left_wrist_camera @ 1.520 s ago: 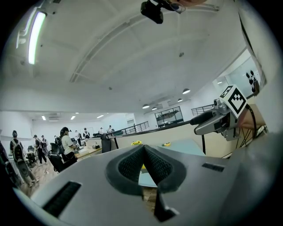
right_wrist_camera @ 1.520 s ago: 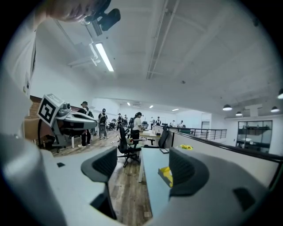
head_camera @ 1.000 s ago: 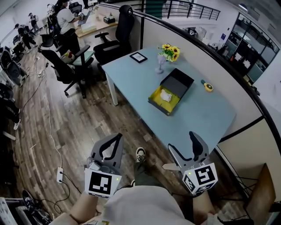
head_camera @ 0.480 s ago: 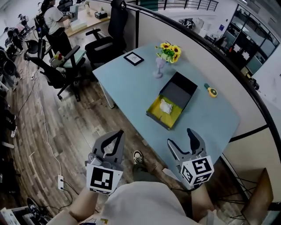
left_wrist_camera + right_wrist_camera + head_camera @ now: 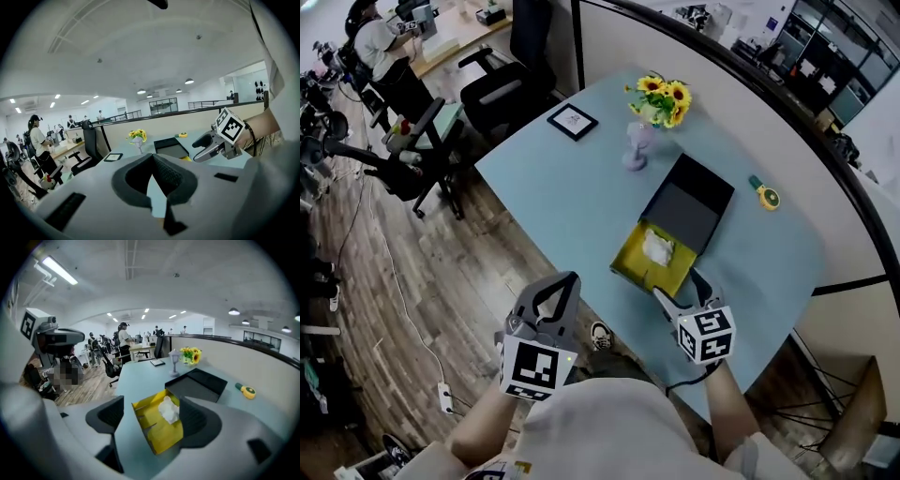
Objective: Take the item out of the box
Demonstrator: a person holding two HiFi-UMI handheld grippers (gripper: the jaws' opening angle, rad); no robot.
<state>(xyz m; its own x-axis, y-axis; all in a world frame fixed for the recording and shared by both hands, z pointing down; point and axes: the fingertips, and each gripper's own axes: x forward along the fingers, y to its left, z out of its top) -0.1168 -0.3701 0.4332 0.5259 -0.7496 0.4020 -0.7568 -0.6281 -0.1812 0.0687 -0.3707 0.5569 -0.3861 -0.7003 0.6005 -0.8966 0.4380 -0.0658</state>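
Your right gripper (image 5: 681, 289) hangs just at the near end of the box (image 5: 630, 253), jaws spread wide and holding nothing, with the yellow tray showing between them. The white item (image 5: 657, 247) lies crumpled inside the box, toward the end where the black lid (image 5: 689, 202) lies open. Your left gripper (image 5: 551, 292) is well left of the box, over the floor (image 5: 441, 281), jaws closed tip to tip on nothing.

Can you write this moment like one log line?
left tool: shut, empty | right tool: open, facing yellow box | white item: inside box, untouched
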